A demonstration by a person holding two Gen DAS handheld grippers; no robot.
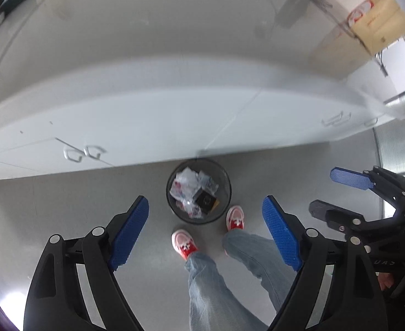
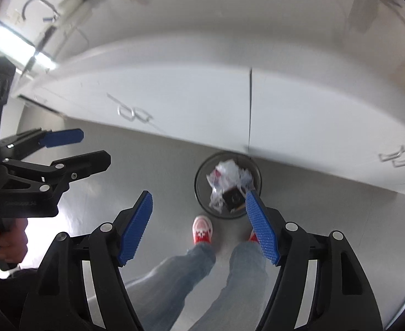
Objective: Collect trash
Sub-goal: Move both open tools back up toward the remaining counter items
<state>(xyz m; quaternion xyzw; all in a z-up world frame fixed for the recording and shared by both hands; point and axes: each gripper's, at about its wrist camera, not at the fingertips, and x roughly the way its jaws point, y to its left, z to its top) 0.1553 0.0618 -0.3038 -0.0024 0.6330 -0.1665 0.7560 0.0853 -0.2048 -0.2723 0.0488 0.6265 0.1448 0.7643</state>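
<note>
A round black mesh trash bin (image 1: 198, 191) stands on the grey floor against the white cabinets; it also shows in the right wrist view (image 2: 228, 184). It holds crumpled white and red plastic wrappers (image 1: 184, 186) and a small black box (image 1: 206, 201). My left gripper (image 1: 205, 234) is open and empty, held high above the bin. My right gripper (image 2: 199, 229) is open and empty, also high above the bin. Each gripper shows in the other's view, the right one (image 1: 340, 193) and the left one (image 2: 72, 149).
White cabinet doors with metal handles (image 1: 82, 153) run behind the bin below a grey counter. A cardboard box (image 1: 378, 20) sits on the counter at the far right. The person's feet in red shoes (image 1: 184, 244) stand just in front of the bin.
</note>
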